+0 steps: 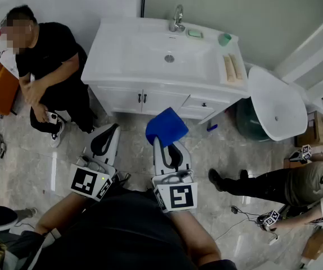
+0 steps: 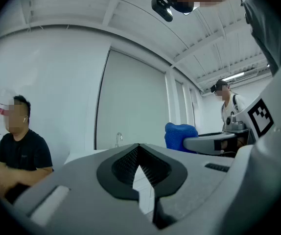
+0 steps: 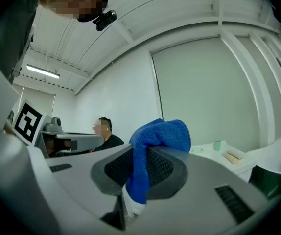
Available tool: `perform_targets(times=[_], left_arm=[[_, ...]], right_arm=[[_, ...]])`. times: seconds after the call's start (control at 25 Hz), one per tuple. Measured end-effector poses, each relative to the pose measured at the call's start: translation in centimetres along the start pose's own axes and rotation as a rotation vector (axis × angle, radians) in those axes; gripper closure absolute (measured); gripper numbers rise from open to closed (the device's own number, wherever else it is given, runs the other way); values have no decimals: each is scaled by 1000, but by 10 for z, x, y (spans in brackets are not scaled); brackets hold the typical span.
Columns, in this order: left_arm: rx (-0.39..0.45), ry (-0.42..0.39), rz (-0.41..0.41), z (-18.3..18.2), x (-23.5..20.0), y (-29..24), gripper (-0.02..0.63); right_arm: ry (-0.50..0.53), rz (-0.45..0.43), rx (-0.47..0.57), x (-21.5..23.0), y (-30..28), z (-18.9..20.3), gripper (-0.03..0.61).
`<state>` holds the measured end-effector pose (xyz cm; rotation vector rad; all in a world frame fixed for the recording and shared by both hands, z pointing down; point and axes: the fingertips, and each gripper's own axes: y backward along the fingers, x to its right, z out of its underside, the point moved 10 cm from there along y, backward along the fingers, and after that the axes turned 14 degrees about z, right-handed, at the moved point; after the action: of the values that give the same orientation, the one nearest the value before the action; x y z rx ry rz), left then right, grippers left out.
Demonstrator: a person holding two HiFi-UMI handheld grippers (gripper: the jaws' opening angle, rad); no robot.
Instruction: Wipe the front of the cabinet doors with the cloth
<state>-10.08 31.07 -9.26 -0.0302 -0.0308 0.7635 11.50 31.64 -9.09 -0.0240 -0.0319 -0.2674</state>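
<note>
A blue cloth point(image 1: 166, 126) sticks out of my right gripper point(image 1: 169, 144), whose jaws are shut on it; in the right gripper view the blue cloth point(image 3: 152, 148) drapes over the closed jaws. My left gripper point(image 1: 106, 139) is held beside it, shut with nothing between its jaws, and its own view shows the closed jaws with only a thin slit point(image 2: 139, 173). Both grippers hang above the floor in front of the white vanity cabinet doors point(image 1: 142, 100), a short way from them.
The white vanity point(image 1: 150, 61) has a sink, tap point(image 1: 176, 19), soap dish and green cup point(image 1: 224, 39). A seated person point(image 1: 46, 66) is at its left. A white round basin point(image 1: 276, 103) leans at the right. Another person's legs point(image 1: 274, 185) lie at the right floor.
</note>
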Motion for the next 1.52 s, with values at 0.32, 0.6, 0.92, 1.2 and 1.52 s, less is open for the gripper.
perform_targets(times=[0.32,0.6,0.92,1.2,1.52], left_arm=[[-10,8,48,8,-4,-19,615],[-32,59,114,13,41,-55,615],[-62,104,308,26,100,-136,615],[-177,90,187,49,88,-136,615],[-246,105,34,70,41,-95,615]], right_arm=[[27,1,6,5,-6,15,528],[-70,100,-104,53,34,26,526],[-83,290,-137,138,84,41,526],[-93,335,-195,181,76,67,527],[9,546,-181,249,41,91,526]])
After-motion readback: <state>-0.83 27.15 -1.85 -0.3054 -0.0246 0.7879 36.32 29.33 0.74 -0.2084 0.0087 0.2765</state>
